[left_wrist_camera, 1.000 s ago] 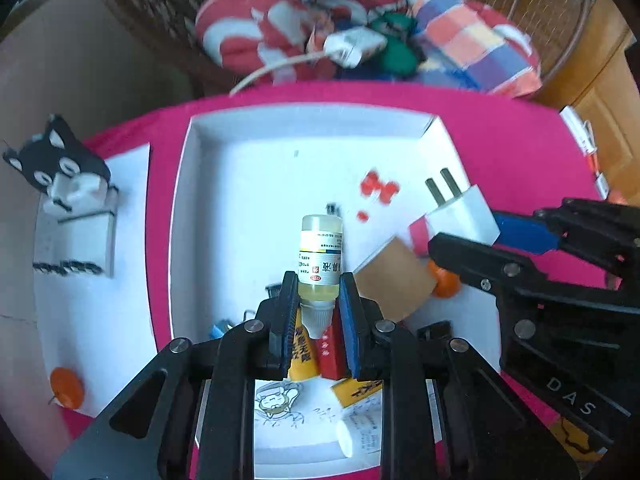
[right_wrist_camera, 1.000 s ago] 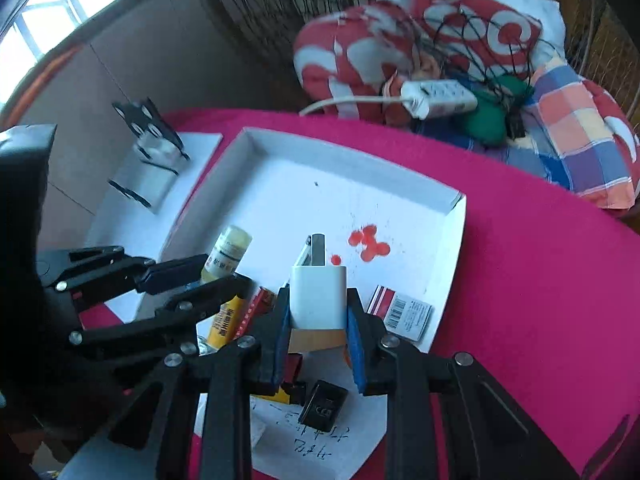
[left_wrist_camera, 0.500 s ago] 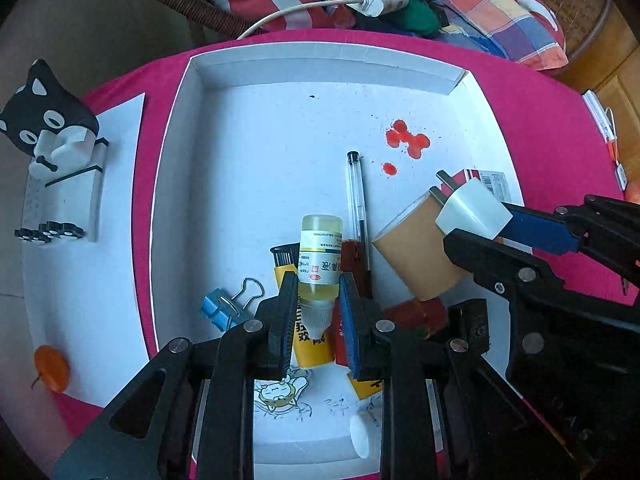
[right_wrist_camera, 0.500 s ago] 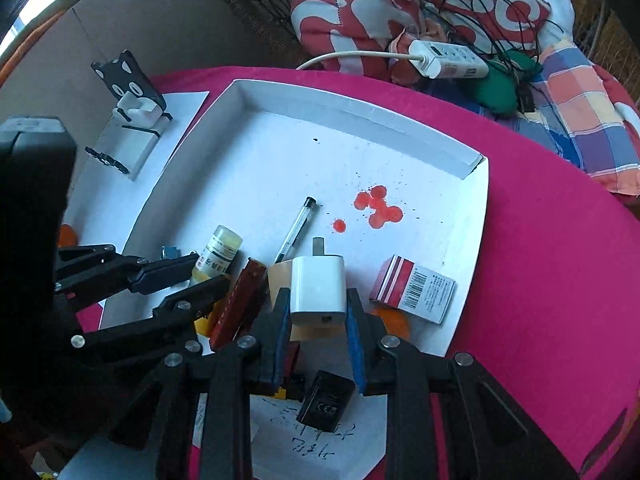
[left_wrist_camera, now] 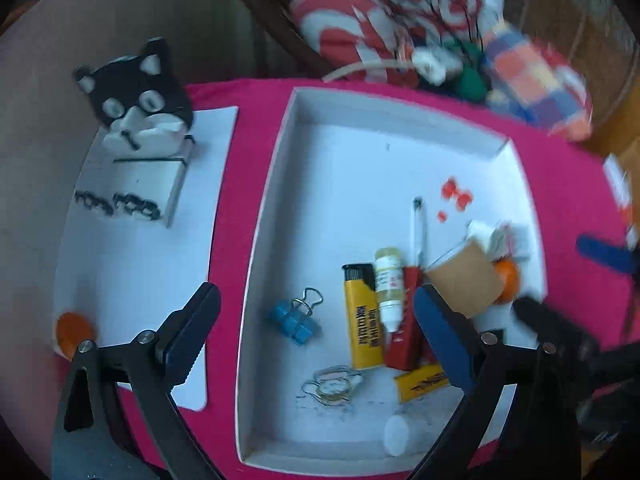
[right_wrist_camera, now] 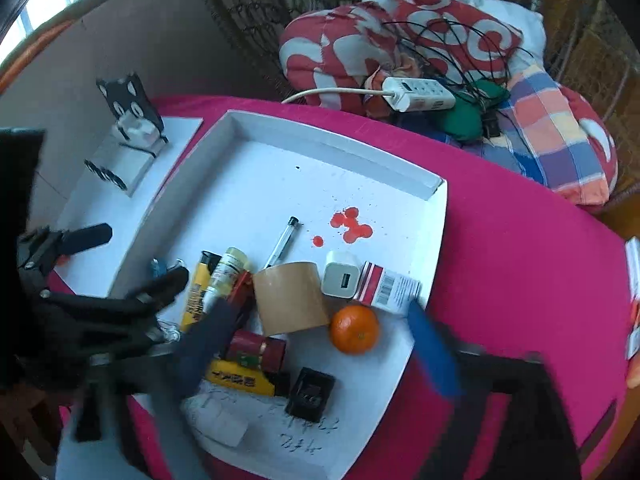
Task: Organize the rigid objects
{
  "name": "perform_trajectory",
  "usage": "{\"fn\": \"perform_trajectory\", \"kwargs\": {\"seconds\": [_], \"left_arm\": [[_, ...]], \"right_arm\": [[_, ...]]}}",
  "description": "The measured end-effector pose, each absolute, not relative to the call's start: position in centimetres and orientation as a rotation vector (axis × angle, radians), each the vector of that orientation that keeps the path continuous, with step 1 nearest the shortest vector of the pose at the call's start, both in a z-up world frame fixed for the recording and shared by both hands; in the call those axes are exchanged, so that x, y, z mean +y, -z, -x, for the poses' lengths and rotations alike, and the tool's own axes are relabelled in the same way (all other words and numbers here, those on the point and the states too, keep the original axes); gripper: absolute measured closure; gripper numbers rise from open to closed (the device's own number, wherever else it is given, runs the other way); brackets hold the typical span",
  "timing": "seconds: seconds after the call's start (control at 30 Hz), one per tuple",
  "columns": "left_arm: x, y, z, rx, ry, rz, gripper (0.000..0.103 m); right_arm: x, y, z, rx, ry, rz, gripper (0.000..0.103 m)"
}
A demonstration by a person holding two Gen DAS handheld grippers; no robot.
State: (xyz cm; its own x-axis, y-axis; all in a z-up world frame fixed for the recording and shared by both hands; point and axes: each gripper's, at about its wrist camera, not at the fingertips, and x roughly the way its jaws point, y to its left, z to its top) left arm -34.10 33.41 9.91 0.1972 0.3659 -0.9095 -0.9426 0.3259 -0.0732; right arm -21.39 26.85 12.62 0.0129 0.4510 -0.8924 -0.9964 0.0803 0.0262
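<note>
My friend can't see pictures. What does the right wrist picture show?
A white tray on a pink tablecloth holds small things: an orange, a white charger, a brown tape roll, a pen, a yellow lighter and a little bottle. The right claw has just been opening and holds nothing.

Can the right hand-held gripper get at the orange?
Probably yes. The right hand-held gripper is open, nothing between its jaws, and the orange lies uncovered in the tray, right ahead. The tape roll and striped box crowd it, so one finger might bump them.
</note>
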Motion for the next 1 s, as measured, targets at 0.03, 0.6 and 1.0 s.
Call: {"fn": "perform_trajectory", "kwargs": {"seconds": [0.03, 0.6, 1.0], "left_arm": [[33.2, -10.6, 34.7, 0.917, -1.067, 0.767, 0.005], [25.9, -25.0, 34.2, 0.651, -1.221, 0.504, 0.005], [19.7, -34.2, 31.1, 0.577, -1.533, 0.314, 0.005]], "right_arm": [[26.6, -12.8, 21.6, 0.896, -1.344, 0.794, 0.0], [19.8, -22.6, 20.1, 0.563, -1.615, 0.551, 0.0], [15.0, -29.9, 16.7, 0.357, -1.499, 0.396, 0.0]]}}
